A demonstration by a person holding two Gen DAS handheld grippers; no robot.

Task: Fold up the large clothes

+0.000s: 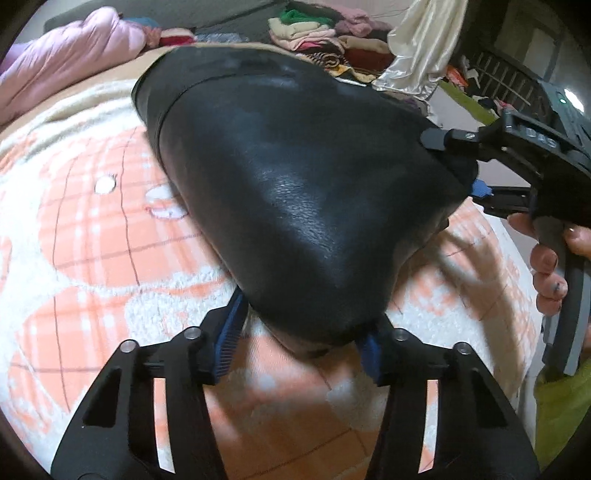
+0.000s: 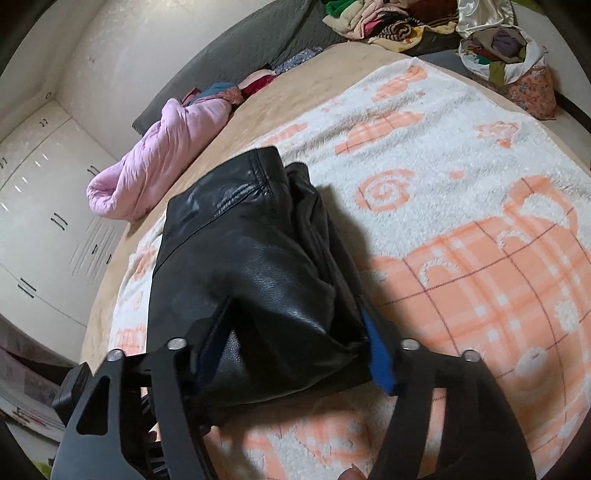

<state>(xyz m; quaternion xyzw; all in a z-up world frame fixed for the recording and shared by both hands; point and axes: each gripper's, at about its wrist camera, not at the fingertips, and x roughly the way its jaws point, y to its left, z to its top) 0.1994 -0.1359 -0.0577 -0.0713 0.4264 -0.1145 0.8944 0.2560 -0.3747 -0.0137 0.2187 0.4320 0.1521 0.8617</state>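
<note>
A black leather garment [image 1: 295,177] lies partly lifted over a white and orange patterned blanket [image 1: 74,221] on the bed. My left gripper [image 1: 299,332] grips its near edge between blue pads. My right gripper [image 1: 461,173] comes in from the right in the left wrist view and clamps the garment's right edge. In the right wrist view the garment [image 2: 251,266] is bunched between my right gripper's [image 2: 295,354] fingers, and the blanket [image 2: 480,240] spreads to the right. The far end of the garment rests on the bed.
A pink quilted jacket [image 2: 155,173] lies at the bed's far left edge. A pile of folded and loose clothes [image 1: 317,33] sits behind the bed, beside a cream satin cloth [image 1: 417,48]. White cabinet doors [image 2: 44,221] stand to the left.
</note>
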